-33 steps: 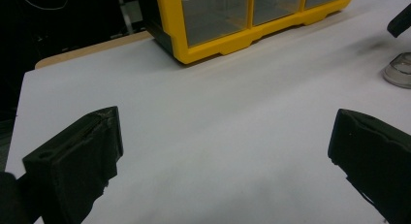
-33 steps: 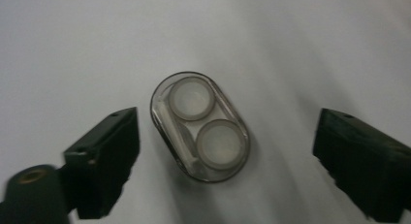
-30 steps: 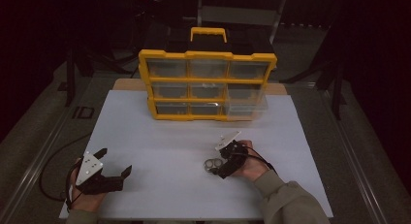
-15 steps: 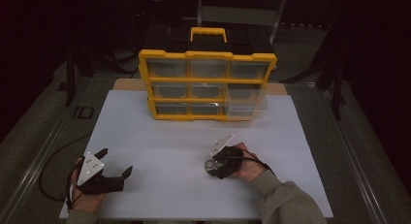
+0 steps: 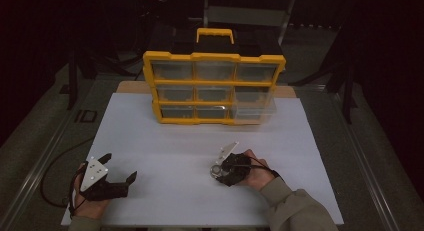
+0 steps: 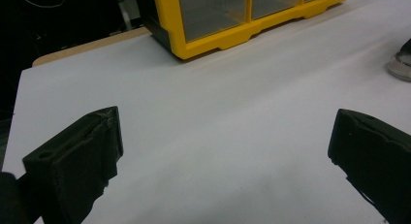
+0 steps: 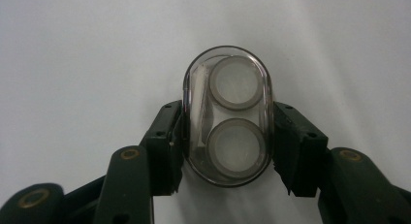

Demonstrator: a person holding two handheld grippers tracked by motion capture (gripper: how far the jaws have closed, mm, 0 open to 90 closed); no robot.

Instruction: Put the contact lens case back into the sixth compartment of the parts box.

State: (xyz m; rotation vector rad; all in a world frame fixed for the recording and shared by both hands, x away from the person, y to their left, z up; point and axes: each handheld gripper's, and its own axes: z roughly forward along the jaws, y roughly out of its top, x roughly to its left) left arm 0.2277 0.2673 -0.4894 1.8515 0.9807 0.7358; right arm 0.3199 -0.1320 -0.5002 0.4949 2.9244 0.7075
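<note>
The right tool (image 7: 227, 141) has just been closing and is now squeezing the clear little case (image 7: 227, 116) sitting on the white table (image 5: 170, 141). Lifting is not done yet. The left tool (image 6: 228, 151) is resting wide open, holding nothing.

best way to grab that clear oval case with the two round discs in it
Grip the clear oval case across its narrow width, pads on the two long flat sides, coming down from above. It lies flat on the white table, and those sides are straight and parallel; the ends are rounded. The right gripper clamps it that way.
</note>
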